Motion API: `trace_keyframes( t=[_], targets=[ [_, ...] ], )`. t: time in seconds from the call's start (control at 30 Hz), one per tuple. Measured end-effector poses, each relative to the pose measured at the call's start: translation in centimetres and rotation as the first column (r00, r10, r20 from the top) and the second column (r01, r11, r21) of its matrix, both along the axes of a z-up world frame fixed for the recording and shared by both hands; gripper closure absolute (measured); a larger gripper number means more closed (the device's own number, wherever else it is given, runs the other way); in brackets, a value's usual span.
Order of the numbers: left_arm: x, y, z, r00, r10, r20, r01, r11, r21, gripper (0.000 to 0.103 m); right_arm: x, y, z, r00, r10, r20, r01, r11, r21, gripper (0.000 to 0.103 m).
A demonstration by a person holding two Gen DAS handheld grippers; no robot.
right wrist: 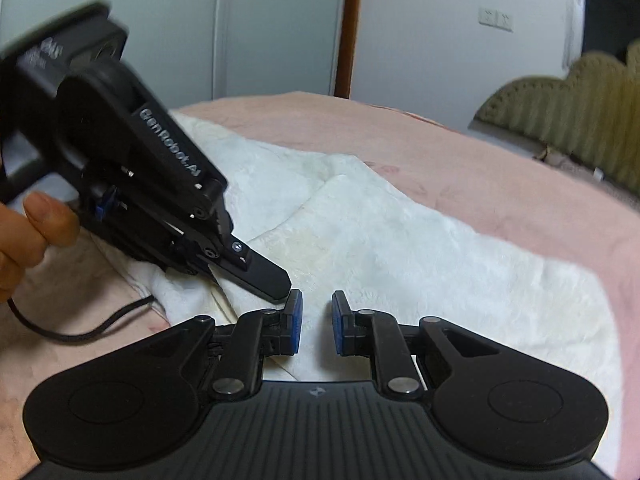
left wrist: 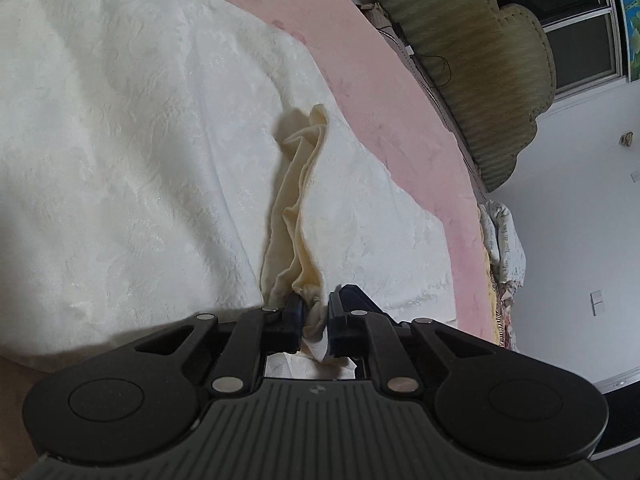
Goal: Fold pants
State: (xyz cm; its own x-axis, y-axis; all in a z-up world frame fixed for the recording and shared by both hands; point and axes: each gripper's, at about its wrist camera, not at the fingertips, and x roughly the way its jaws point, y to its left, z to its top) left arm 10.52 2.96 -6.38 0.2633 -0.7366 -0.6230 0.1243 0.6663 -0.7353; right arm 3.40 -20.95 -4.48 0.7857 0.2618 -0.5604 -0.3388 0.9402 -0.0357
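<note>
Presently on record: one pair of pants [left wrist: 140,140], white or cream, textured cloth, lying spread on a pink bed cover [left wrist: 360,92]. Position: flat across the bed, with a raised ridge of cloth running away from the left gripper in the left wrist view, and a folded edge showing in the right wrist view [right wrist: 360,232].

Left gripper [left wrist: 316,316]: jaws drawn narrow, pinching a bunched fold of the pants; the ridge of cloth leads straight into the pads. In the right wrist view its black body [right wrist: 152,168] comes in from the left, held by a hand [right wrist: 32,232], tips down on the cloth.

Right gripper [right wrist: 317,322]: jaws moderately apart, nothing between them, hovering just above the pants near the left gripper's tips. Whether the pads touch the cloth cannot be told.

Handling notes, by judgement: light, soft, limp; no stiffness to carry a crease. It gathers and wrinkles wherever it is pinched. Likely to drag and bunch against the bed cover if pulled from one point only.

Recommended hold: at an edge or corner, both layers together, the two grippers well apart along the same edge so the cloth hangs even.

Background items: padded olive headboard [left wrist: 480,60], window [left wrist: 580,20], black cable [right wrist: 80,332].
</note>
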Motion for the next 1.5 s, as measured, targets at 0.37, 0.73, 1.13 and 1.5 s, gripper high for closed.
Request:
trace_keyframes(
  t=[0.37,0.73,1.13,1.5],
  targets=[
    [-2.7,3.5,3.2,0.988,-0.033,0.153,0.008,0.986,0.164,0.077,-0.2,0.9,0.4,1.0,-0.003,-0.001,0.003,0.998,0.064,0.087],
    [-7.3,13.3,6.8,0.904,0.161,0.396,-0.321,0.867,0.381,0.054,0.1,3.2,0.9,0.999,0.032,0.018,-0.032,0.999,0.01,0.087],
    [-6.1,24.7,6.6,0.816,0.533,0.226,-0.562,0.823,0.087,0.053,1.2,12.0,3.0,0.955,0.287,0.072,-0.284,0.957,-0.049,0.086],
    [-4.7,24.4,4.8,0.779,0.597,0.192,-0.618,0.782,0.079,0.1,2.5,19.8,0.5,0.887,0.46,0.034,-0.451,0.88,-0.149,0.086]
  ],
)
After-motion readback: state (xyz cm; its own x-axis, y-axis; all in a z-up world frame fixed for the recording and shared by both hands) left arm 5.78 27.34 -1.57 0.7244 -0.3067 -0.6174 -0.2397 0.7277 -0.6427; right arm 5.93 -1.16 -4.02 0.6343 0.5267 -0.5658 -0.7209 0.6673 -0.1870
